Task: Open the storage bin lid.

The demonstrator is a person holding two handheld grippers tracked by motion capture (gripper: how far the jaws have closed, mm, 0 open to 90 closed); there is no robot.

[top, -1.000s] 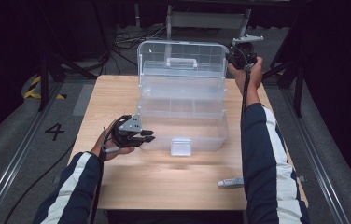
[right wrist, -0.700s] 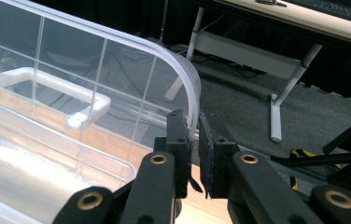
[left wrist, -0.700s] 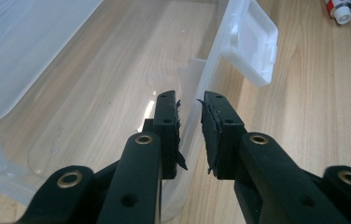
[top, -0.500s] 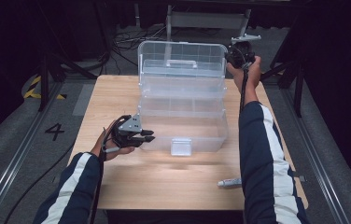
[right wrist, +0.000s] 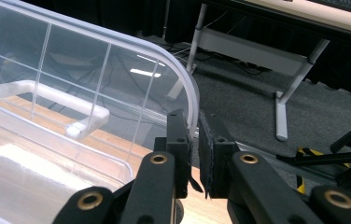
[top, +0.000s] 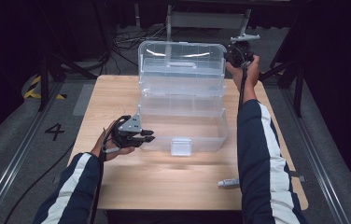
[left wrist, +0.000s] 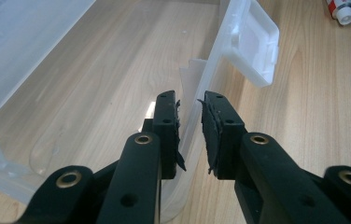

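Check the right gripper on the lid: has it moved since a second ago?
No. The right gripper stays at the top right corner of the clear box's lid, level with the lid handle.

One clear box (top: 183, 107), one tube (top: 228, 183), two grippers.

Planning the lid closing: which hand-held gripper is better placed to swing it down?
Right: the right hand-held gripper grips the raised lid edge; the left hand-held gripper holds the box wall.

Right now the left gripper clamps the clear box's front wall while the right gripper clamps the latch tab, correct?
Not quite. The right gripper clamps the raised lid's rim, as the right gripper view shows. The left gripper does clamp the clear box's front wall.
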